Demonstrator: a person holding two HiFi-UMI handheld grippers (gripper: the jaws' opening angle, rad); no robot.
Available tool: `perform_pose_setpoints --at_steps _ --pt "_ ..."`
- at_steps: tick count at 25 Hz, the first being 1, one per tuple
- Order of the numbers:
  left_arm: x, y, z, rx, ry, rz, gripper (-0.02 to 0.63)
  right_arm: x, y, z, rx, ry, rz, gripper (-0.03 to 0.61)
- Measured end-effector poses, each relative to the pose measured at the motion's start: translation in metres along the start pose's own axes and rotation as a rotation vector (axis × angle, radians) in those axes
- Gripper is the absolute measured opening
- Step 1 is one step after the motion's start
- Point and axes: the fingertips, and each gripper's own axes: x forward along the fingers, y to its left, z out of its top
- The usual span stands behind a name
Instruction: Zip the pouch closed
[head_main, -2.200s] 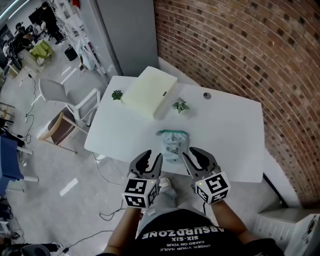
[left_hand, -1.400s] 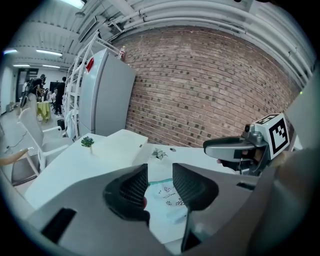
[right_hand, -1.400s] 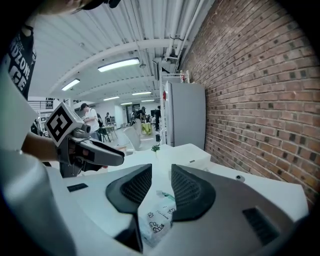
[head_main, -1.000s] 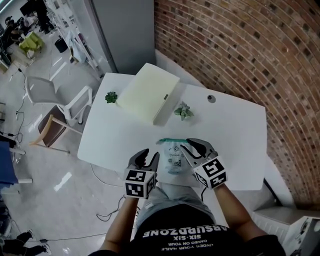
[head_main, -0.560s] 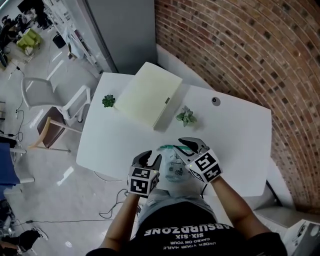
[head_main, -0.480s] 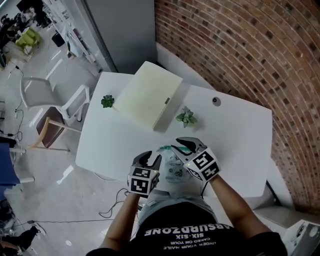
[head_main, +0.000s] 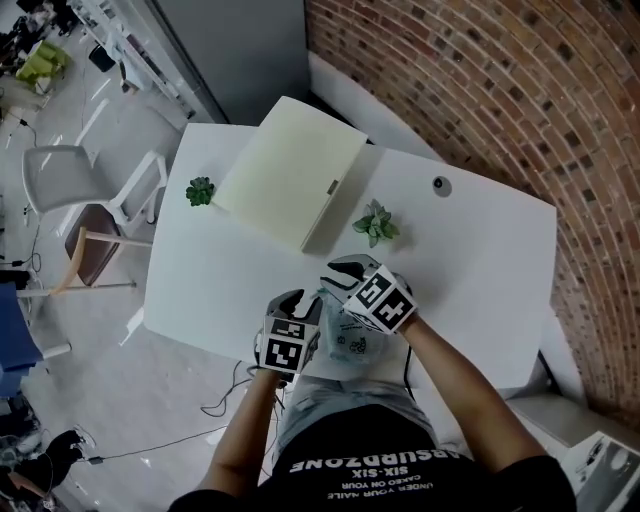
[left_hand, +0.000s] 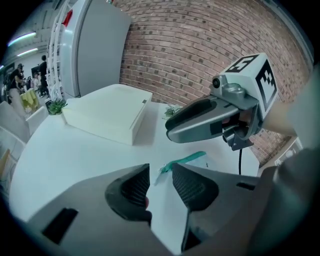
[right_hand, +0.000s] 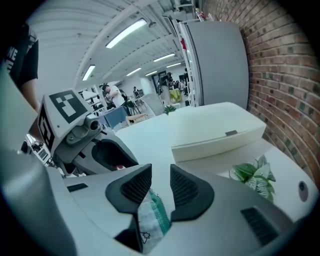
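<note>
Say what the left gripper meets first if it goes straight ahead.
Likely the pouch: its teal zip end lies just beyond the open left gripper. The right gripper hangs farther on; depth is unclear.

Both arms reach forward; left gripper (head_main: 303, 299) points ahead, jaws narrowly apart; right gripper (head_main: 338, 270) angles leftward, jaws narrowly apart.

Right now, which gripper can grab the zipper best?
Right. The right gripper holds its open jaws around the green zipper of the pouch; the left gripper sits short of it.
</note>
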Motion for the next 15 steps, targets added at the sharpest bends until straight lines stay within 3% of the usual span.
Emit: perform_pose_setpoints --at_steps 8,15 --pt "0.026 0.004 -0.017 0.03 0.095 -0.016 0.135 0.039 0.001 -0.029 -0.023 0.194 0.142 0.114" --pt "0.045 0.007 -0.032 0.051 0.127 -0.027 0.103 0.06 0.009 -0.047 -0.053 0.298 0.19 0.114"
